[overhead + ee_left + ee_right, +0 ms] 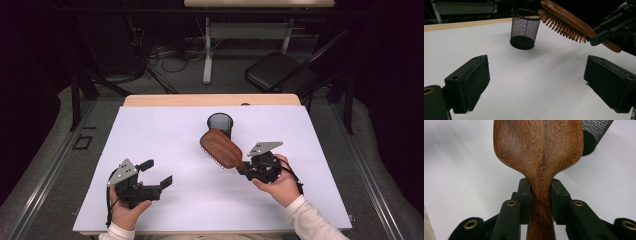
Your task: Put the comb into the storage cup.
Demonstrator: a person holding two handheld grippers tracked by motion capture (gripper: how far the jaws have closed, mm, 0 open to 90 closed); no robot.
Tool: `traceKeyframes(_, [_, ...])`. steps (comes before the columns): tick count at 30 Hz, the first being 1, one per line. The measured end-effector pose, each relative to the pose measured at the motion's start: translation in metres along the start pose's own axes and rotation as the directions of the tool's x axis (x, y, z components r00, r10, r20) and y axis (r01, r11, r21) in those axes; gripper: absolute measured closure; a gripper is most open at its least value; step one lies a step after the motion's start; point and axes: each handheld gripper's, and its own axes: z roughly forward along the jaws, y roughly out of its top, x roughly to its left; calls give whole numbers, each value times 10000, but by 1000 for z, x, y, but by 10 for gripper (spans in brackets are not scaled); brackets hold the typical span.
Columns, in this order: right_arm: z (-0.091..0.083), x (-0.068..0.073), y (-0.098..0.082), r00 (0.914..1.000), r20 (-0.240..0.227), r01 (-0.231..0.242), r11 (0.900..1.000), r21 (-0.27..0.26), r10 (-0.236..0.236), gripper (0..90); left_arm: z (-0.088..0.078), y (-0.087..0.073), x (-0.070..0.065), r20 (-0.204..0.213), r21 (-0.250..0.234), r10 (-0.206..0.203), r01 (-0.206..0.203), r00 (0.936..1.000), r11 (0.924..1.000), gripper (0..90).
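Observation:
A wooden hairbrush (221, 148) hangs in the air above the white table sheet (175, 145), bristles down, its head close to a black mesh cup (220, 123). My right gripper (243, 168) is shut on the brush's handle (541, 202), one pad on each side of the neck. In the left gripper view the brush (566, 21) reaches toward the rim of the upright cup (524, 28). My left gripper (156, 172) rests low at the front left, jaws wide apart and open, with nothing between its pads (470, 83).
The sheet covers a wooden table (210, 100) whose far edge shows beyond the cup. A folding chair (280, 72) and table legs with cables stand on the floor behind.

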Motion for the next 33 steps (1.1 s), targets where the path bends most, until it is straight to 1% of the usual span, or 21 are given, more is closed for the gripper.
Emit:
traceKeyframes(8, [-3, 1, 7, 10000, -19, -26, 9993, -361, 25, 726, 0, 0, 0, 12, -7, -36, 36, 10000, 10000, 66])
traceKeyframes(9, [-3, 2, 8, 10000, -35, -82, 9991, -413, 81, 726, 0, 0, 0, 17, -20, -57, 57, 10000, 10000, 66])
traceKeyframes(13, [-5, 2, 12, 10000, -40, -45, 9982, -598, 43, 726, 1, 0, 0, 19, 15, -27, 27, 10000, 10000, 66])
traceKeyframes(18, [-3, 1, 18, 10000, -19, -53, 9967, -815, 51, 726, 1, 0, 1, 25, 20, -24, 24, 10000, 10000, 66])
traceKeyframes(27, [-2, 0, 28, 9999, -43, -138, 9907, -1357, 133, 727, 1, -1, 1, 7, -9, -64, 64, 10000, 10000, 67])
traceKeyframes(32, [0, 0, 32, 9999, 2, -152, 9877, -1555, 155, 726, 1, -1, 1, -18, 52, -102, 102, 9999, 9999, 67])
traceKeyframes(33, [1, 0, 32, 9999, -1, -166, 9871, -1593, 168, 726, 1, -1, 1, 46, 101, -116, 115, 9999, 9999, 67])
